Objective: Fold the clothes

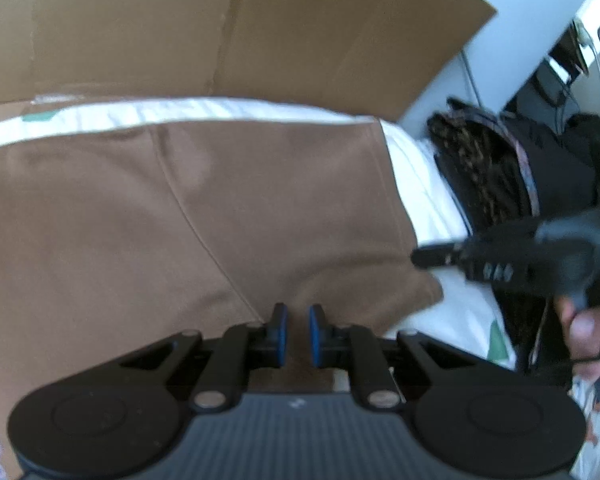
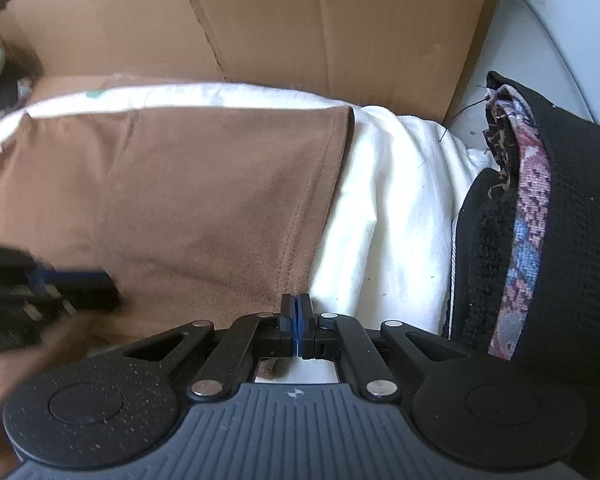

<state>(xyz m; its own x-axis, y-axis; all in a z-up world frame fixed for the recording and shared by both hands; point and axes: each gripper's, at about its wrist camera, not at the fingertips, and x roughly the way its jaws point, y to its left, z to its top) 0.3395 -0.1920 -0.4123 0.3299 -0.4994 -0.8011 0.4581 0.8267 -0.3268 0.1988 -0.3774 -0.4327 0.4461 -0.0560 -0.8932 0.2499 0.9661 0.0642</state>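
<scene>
A white sheet covers the bed, cardboard propped behind; a brown garment lies flat on the sheet. The right gripper, pads pressed together, sits at the garment's hem; the left gripper stands narrowly parted over the garment, cloth seemingly between its pads. Risk: the thin hem may slip free on lifting, spoiling the fold.

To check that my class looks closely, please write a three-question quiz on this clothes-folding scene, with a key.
1. True or false: the right gripper has its jaws wide open.
2. What lies directly under the brown fabric garment? A. a white cloth sheet; B. a green towel; C. bare wooden boards.
3. Fill in: the flat brown panel standing behind the garment is made of ____.
Key: 1 false; 2 A; 3 cardboard.
</scene>
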